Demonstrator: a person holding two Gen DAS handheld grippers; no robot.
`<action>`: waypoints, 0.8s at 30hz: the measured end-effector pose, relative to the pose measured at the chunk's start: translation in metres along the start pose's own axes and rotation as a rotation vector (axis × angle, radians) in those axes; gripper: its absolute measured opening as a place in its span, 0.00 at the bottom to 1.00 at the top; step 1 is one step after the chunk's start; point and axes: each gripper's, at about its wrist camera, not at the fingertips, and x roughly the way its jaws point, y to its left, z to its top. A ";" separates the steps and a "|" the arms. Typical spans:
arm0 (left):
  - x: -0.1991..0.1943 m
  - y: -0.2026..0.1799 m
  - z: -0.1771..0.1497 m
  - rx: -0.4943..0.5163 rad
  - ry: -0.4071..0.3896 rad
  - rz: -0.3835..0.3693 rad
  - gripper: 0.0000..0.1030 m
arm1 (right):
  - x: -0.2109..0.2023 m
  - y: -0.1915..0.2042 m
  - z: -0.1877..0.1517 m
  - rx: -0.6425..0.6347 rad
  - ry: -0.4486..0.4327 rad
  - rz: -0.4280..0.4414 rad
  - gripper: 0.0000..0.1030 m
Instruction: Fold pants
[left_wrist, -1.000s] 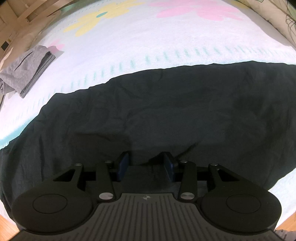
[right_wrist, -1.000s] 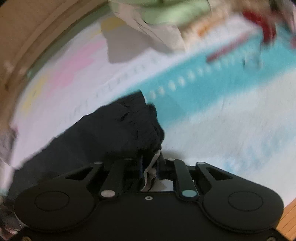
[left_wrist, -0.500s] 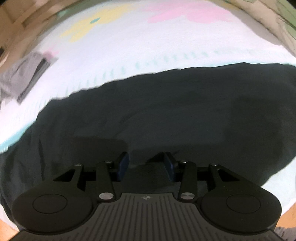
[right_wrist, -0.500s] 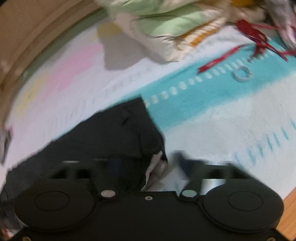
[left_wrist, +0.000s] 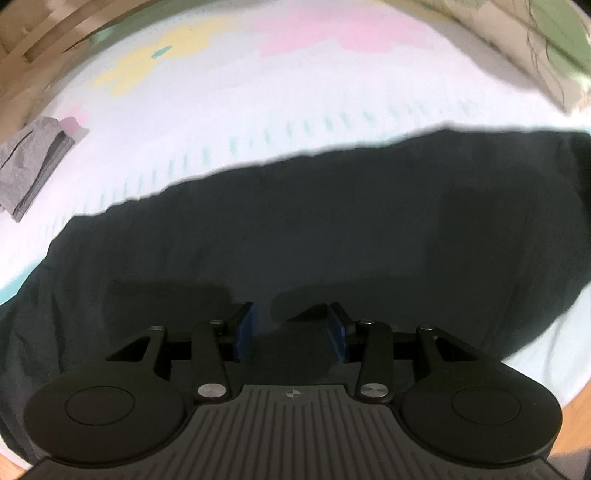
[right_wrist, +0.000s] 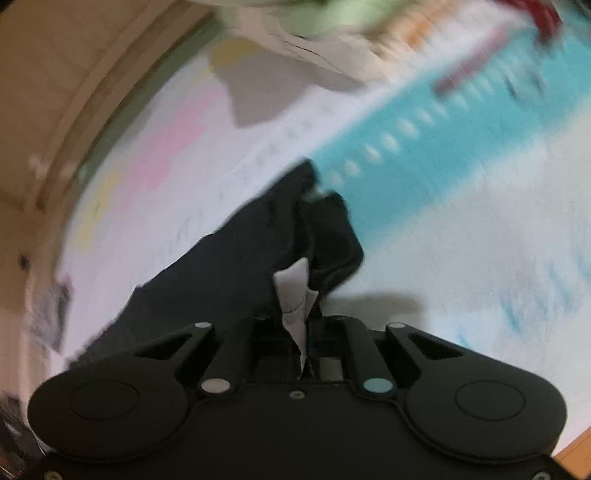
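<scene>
Two hand-held grippers: your right hand-held gripper (right_wrist: 301, 332) has just closed, clamped on the black pants (left_wrist: 314, 229) lying across the bed (left_wrist: 258, 92); your left hand-held gripper (left_wrist: 291, 326) hovers apart above them.

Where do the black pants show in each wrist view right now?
Left wrist: black pants spread across the middle, under the left gripper.
Right wrist: bunched at centre, clamped in the right gripper.
Shared landmark: folded grey garment, blurred at left edge.
</scene>
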 end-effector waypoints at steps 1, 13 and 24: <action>-0.002 -0.003 0.006 -0.012 -0.011 -0.008 0.40 | -0.006 0.007 0.001 -0.015 -0.019 0.013 0.16; 0.024 -0.049 0.052 -0.083 -0.018 0.005 0.40 | -0.054 0.040 0.014 -0.037 -0.159 0.087 0.15; 0.041 -0.072 0.048 -0.017 0.002 0.072 0.39 | -0.060 0.060 0.014 -0.095 -0.187 0.128 0.15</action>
